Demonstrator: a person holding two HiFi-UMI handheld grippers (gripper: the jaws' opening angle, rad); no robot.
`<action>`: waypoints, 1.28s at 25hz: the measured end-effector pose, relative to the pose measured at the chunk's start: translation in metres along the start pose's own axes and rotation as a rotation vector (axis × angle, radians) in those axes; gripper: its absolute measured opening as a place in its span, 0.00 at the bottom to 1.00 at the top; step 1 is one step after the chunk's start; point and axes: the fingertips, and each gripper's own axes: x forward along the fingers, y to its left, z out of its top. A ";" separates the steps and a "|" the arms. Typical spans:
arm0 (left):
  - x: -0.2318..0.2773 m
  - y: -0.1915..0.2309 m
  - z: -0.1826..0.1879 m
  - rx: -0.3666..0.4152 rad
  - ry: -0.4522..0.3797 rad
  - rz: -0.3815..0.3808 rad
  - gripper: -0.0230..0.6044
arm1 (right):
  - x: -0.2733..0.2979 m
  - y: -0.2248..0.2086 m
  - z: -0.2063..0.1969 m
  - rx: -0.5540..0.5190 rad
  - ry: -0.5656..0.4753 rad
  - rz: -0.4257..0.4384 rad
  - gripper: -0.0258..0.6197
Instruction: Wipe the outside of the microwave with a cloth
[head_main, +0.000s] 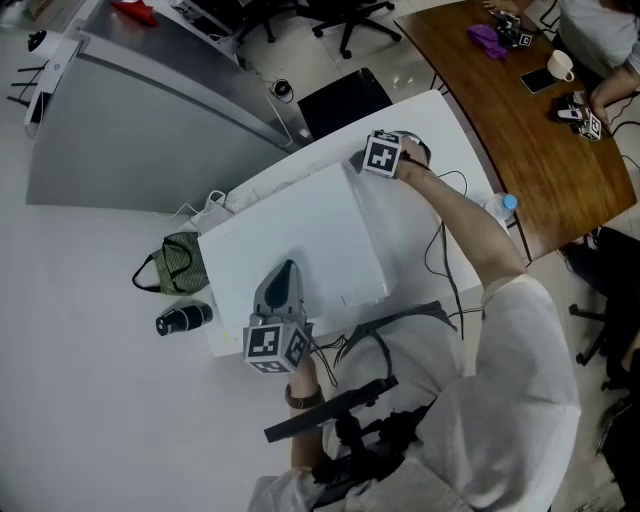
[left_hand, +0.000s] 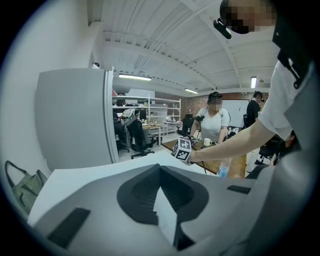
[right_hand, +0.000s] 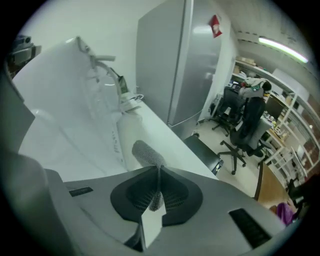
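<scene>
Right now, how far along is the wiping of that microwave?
Done: no wiped area is distinguishable. In hand: the right gripper pinches the grey cloth at the microwave's far corner; the left gripper, shut and empty, sits over its top. Left: probably most surfaces.

White T-shirt (head_main: 520, 380) and dark wristband (head_main: 303, 397) are worn.

Big white microwave (head_main: 300, 235) sitting flat, plain top facing up, long side running away from person. Small grey cloth (right_hand: 146, 152), bumpy, bunched into roll. Jaws of right gripper (right_hand: 159, 172) squeezing cloth tight, one end poking out in front. Cloth sitting by microwave's far right top corner; touching it or not, cannot tell.
</scene>
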 end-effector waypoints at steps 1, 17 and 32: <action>-0.003 0.004 -0.001 -0.005 0.001 0.012 0.08 | 0.001 -0.007 0.003 0.027 -0.018 -0.022 0.08; 0.017 -0.014 -0.003 0.010 -0.001 -0.077 0.08 | -0.041 0.253 -0.110 -0.225 0.049 0.396 0.08; 0.041 -0.056 -0.002 0.047 0.012 -0.180 0.08 | -0.067 0.317 -0.175 -0.284 0.200 0.721 0.08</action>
